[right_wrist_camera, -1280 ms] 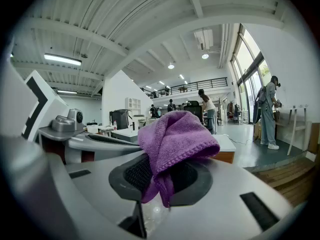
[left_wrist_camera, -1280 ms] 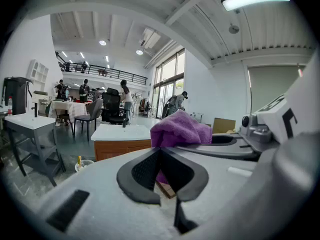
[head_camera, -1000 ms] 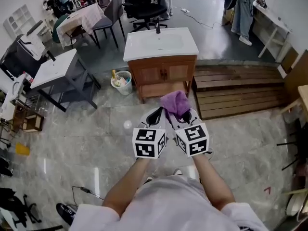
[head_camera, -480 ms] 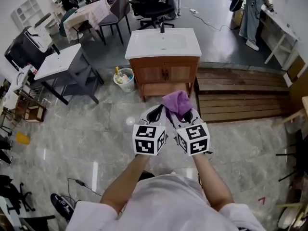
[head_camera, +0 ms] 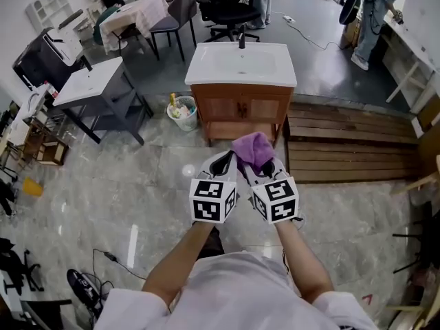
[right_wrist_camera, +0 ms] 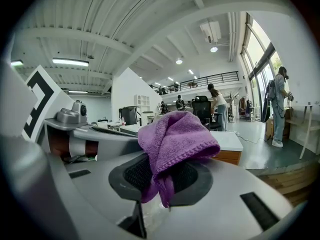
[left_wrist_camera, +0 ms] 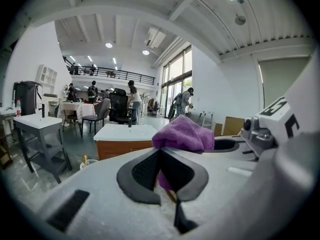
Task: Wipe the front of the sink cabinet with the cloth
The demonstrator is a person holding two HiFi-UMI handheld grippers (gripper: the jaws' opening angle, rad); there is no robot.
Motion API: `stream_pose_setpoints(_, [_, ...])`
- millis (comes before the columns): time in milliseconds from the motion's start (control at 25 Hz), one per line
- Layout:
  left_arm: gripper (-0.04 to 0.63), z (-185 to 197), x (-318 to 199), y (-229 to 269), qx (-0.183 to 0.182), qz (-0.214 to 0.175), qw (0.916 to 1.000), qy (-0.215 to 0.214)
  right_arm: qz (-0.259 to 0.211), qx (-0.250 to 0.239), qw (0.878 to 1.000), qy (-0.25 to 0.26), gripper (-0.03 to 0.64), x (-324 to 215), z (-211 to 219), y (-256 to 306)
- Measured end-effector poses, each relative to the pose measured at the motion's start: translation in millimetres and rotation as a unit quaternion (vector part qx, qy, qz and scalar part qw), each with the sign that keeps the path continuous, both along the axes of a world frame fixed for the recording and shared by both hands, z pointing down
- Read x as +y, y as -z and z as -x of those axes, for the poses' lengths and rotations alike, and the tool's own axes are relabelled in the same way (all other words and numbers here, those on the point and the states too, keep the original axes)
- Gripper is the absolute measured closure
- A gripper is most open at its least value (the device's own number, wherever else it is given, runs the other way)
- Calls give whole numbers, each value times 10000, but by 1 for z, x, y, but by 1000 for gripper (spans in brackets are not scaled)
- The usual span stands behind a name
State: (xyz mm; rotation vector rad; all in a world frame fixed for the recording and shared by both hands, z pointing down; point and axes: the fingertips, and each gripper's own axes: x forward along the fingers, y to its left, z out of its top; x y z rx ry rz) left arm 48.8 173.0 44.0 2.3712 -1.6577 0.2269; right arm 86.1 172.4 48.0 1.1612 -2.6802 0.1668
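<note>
Two grippers are up in front of the person, side by side over the marble floor [head_camera: 124, 184], each with one marker cube at the near end. The right gripper [head_camera: 265, 168] is clamped on the one purple cloth [head_camera: 252, 148]: in the right gripper view the jaws pinch a fold of it, the bulk puffs up above the pads and one corner hangs down in front of them. The left gripper [head_camera: 221, 163] sits just beside it, jaws together. In the left gripper view a sliver of purple shows in the notch between the pads, and it looks to lie behind them rather than in the grip, though that is hard to be sure of.

Beyond the grippers, well apart from the cloth, stands the one sink cabinet [head_camera: 240, 108]. It is brown wood with two doors on its front, one white basin [head_camera: 240, 64] on top and one dark faucet [head_camera: 242, 41] at the far edge. One white bin [head_camera: 183, 112] stands just left of the cabinet on the floor. To the right of it lies a wooden slatted platform [head_camera: 350, 143]. Off to the left is one grey table [head_camera: 93, 84] with a white top. Far behind the cabinet is a black office chair [head_camera: 230, 9], and at the far right one person [head_camera: 371, 16] stands at a bench.
</note>
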Motion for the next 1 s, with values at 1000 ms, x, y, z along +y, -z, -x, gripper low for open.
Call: stream_pose_setpoints(1000, [591, 157, -179, -11, 6, 143, 9998, -141, 128, 151, 9998, -95, 544, -185, 153, -9])
